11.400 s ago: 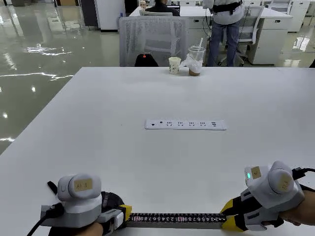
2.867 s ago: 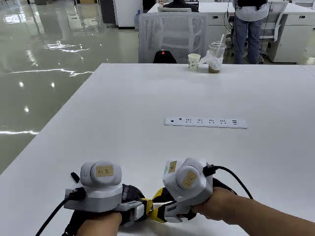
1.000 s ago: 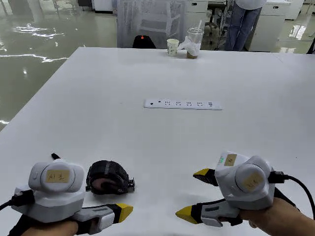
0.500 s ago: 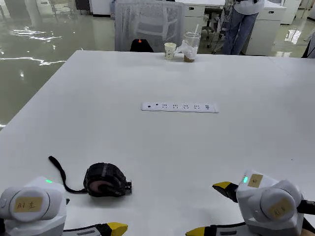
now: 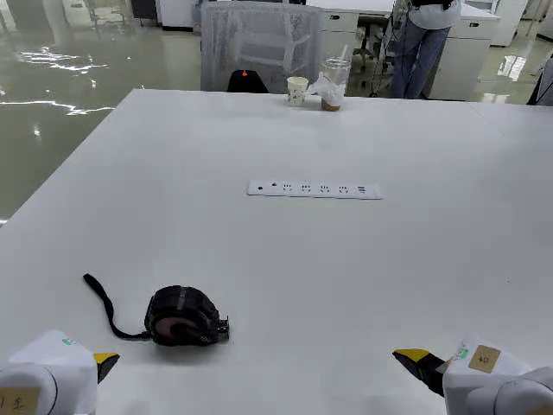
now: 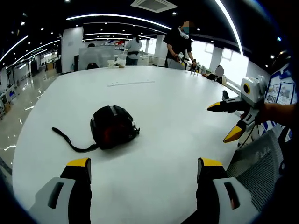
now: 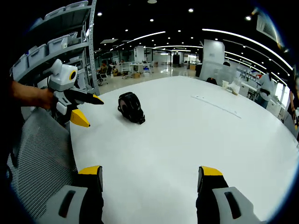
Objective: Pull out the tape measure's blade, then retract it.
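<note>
The black tape measure (image 5: 183, 316) lies on the white table (image 5: 285, 259) near its front left, its blade fully in and its black wrist strap (image 5: 105, 305) trailing to the left. It also shows as the tape measure (image 6: 112, 126) ahead of my left gripper (image 6: 142, 168), which is open and holds nothing. My right gripper (image 7: 150, 177) is open too, well back from the tape measure (image 7: 131, 107). In the head view, one yellow fingertip (image 5: 105, 360) of the left gripper and one fingertip (image 5: 412, 357) of the right peek in at the bottom corners.
A white power strip (image 5: 314, 189) lies mid-table. Two cups and a crumpled bag (image 5: 321, 86) stand at the far edge, in front of a mesh chair (image 5: 259, 54). A person (image 5: 423, 39) stands beyond, near desks. Shelving (image 7: 56, 42) rises behind the left gripper.
Both grippers have pulled back toward me and apart, away from the tape measure, which stays put on the table with its blade retracted. The head camera has tilted slightly.
</note>
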`<state>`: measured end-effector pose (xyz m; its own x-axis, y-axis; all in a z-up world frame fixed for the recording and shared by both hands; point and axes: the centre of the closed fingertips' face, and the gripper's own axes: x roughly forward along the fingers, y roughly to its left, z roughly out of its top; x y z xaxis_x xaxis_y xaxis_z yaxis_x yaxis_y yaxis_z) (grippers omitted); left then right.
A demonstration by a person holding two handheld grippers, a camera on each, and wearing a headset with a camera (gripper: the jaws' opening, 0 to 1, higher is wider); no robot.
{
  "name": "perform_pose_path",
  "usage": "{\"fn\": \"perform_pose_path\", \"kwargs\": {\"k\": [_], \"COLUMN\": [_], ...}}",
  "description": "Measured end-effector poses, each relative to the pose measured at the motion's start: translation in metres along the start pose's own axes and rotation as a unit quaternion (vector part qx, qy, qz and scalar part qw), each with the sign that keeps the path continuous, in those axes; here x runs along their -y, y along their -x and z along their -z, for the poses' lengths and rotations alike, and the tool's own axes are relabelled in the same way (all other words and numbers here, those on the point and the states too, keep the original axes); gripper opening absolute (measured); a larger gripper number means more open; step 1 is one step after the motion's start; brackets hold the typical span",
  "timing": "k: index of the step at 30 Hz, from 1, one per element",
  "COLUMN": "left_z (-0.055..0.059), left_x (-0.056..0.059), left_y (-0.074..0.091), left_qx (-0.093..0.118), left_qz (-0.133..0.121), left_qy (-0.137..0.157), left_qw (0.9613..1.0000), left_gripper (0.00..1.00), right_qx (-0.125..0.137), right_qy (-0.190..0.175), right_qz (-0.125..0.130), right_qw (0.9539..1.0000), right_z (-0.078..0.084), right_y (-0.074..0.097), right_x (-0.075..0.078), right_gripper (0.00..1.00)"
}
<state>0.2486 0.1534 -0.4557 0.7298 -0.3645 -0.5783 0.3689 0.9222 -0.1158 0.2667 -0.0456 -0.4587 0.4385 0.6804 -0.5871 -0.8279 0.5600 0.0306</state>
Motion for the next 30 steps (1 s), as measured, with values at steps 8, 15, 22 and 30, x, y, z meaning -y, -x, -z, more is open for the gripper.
{"fn": "perform_pose_path", "kwargs": {"k": [8,15,22,30], "left_z": [0.002,0.003,0.003,0.002], "left_x": [0.008,0.012,0.014,0.018], "left_y": [0.006,0.013,0.017,0.021], "left_qx": [0.002,0.003,0.007,0.012], "left_qz": [0.006,0.006,0.009,0.014], "left_qy": [0.003,-0.005,-0.008,-0.01], "left_qw": [1.0,1.0,0.9999,0.9998], "left_gripper": [0.92,0.95,0.97,0.99], "right_qx": [0.013,0.023,0.034,0.038], "right_qy": [-0.021,-0.03,-0.036,-0.037], "right_qz": [0.011,0.023,0.028,0.033], "right_qw": [0.9996,0.999,0.9983,0.998], "right_z": [-0.003,-0.005,-0.006,-0.006], "right_y": [0.009,0.016,0.021,0.023], "right_x": [-0.009,-0.013,-0.015,-0.018], "right_gripper": [0.87,0.92,0.96,0.99]}}
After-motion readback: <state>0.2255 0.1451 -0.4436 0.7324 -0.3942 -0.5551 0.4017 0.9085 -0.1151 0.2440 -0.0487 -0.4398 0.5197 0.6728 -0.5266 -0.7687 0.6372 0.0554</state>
